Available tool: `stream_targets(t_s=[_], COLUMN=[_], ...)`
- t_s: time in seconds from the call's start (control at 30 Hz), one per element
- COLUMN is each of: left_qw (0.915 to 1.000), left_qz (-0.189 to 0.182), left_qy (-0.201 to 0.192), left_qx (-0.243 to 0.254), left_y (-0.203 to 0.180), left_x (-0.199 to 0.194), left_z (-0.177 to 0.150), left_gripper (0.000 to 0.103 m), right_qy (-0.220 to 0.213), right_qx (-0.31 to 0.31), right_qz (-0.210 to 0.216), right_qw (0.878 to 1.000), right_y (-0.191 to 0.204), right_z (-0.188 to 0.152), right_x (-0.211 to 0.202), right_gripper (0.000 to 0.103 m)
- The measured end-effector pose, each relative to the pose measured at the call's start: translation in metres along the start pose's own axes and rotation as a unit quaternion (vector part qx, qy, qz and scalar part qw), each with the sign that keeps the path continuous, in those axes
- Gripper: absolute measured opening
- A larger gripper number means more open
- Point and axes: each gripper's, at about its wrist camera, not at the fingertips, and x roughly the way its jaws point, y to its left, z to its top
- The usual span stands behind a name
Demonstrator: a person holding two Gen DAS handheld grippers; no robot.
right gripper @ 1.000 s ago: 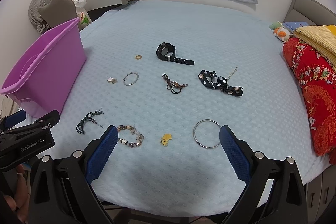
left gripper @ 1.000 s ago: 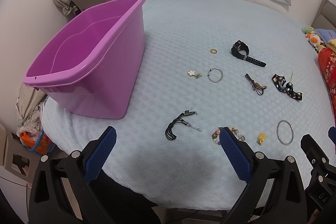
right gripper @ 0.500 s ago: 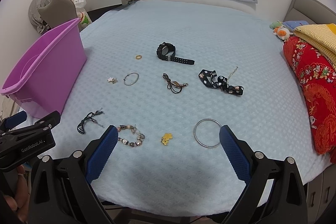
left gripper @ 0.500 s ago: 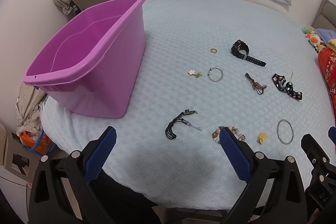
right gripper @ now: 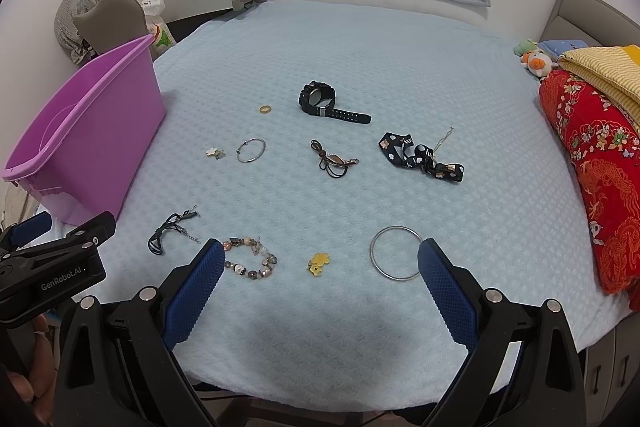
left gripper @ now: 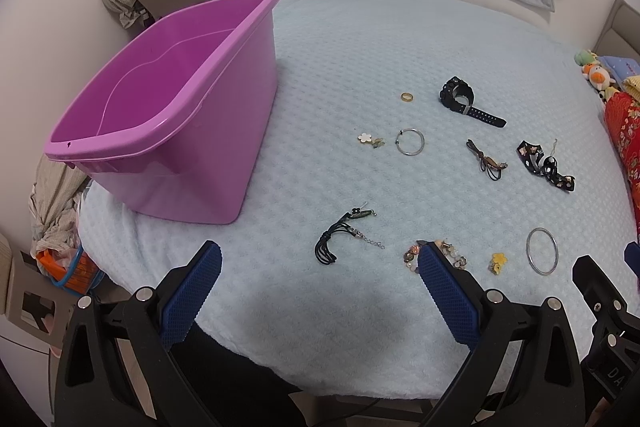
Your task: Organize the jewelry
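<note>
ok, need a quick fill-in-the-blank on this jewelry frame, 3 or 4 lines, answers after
1. The bin at the left edge of the bed is coloured ____.
2. Both the left gripper and the right gripper have their jaws ____.
3. The small gold ring lies between the bin and the black ____.
4. The large silver bangle lies just right of a small ____ charm.

Answers: purple; open; watch; yellow

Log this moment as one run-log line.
left gripper: open, empty | right gripper: open, empty | purple plastic bin: empty | jewelry: all on light-blue blanket
</note>
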Motion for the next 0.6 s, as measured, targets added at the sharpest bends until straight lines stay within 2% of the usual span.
stream_targets(t_s=[0.6], left_qw=[1.0000], left_qz=[-0.001], left_qy=[0.000], left_qx=[0.000], left_y=[0.0009], left_x=[-0.0004], left_z=[-0.0001], left_gripper=[0.097], right_qy=[-0.001], right_qx=[0.001], right_qz=[0.000], right_qw=[1.000], right_y=[0.0007], right_z=[-0.0010], right_x=[0.0010], right_gripper=[0.093])
